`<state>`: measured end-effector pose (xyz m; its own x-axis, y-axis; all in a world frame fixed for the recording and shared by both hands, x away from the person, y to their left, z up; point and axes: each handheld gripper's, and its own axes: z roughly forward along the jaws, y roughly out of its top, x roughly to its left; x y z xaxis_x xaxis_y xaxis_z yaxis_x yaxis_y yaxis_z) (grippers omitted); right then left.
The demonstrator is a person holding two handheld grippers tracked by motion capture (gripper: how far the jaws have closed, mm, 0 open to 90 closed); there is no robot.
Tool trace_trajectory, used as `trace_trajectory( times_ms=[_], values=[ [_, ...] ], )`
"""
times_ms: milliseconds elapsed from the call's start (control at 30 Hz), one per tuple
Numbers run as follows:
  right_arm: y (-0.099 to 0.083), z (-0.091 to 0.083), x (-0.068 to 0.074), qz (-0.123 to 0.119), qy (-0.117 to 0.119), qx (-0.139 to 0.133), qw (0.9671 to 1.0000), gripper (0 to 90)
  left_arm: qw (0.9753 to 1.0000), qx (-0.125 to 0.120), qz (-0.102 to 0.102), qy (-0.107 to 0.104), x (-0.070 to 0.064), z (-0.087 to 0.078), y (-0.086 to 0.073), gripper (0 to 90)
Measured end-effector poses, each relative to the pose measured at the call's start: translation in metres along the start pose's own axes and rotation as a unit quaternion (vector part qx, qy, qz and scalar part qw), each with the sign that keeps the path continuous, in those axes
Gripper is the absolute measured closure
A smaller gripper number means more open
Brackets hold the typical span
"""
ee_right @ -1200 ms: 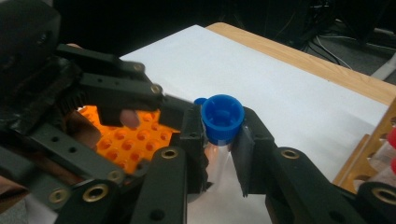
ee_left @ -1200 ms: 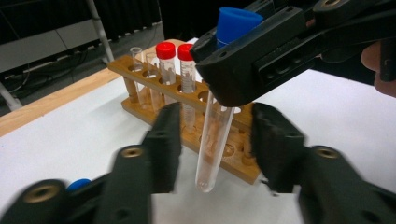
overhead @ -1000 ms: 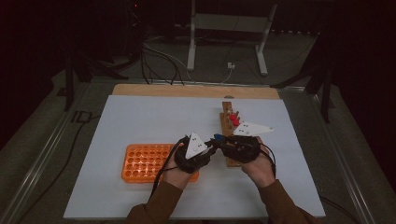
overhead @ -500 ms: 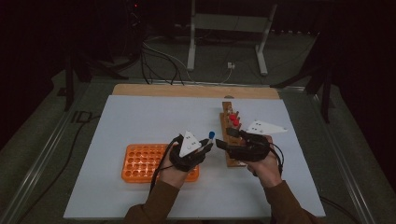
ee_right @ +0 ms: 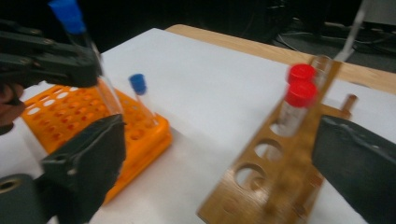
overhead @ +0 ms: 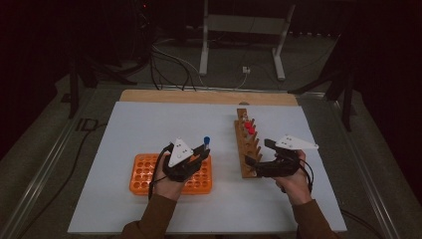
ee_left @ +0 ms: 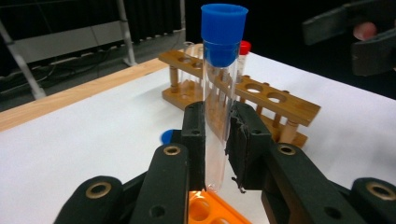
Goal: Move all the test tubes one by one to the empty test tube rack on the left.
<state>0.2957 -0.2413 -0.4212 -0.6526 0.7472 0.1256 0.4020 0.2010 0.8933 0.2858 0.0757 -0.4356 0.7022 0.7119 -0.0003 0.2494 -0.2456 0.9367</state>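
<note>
Pinching a clear blue-capped test tube [ee_left: 219,93] in my left tool [ee_left: 215,140] above the orange plastic rack [overhead: 144,174]; right tool [overhead: 261,157] spread, empty. Tube tilts slightly; could miss its hole, jam.

Tray [overhead: 144,174] left — wooden rack [overhead: 245,149] right
</note>
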Motion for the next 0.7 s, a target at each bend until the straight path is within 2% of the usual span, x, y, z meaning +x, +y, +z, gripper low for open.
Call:
trace_trajectory(
  times_ms=[133,300,433,700],
  values=[
    [-0.008,-0.002,-0.008,0.017,-0.001,-0.003,0.9998,0.1,0.9999,-0.002,-0.002,0.013,0.005,0.001,-0.004,78.0],
    [-0.011,-0.005,-0.012,0.022,-0.007,-0.004,0.9997,0.1,0.9995,-0.002,-0.008,0.031,0.013,0.001,-0.01,77.9],
    [-0.011,-0.006,-0.012,0.023,-0.008,-0.007,0.9997,0.1,0.9992,0.001,-0.014,0.037,0.018,0.006,-0.016,78.0],
    [-0.012,-0.006,-0.012,0.022,-0.008,-0.008,0.9997,0.0,0.9982,0.03,-0.025,0.046,0.023,0.021,-0.025,78.0]
  ],
)
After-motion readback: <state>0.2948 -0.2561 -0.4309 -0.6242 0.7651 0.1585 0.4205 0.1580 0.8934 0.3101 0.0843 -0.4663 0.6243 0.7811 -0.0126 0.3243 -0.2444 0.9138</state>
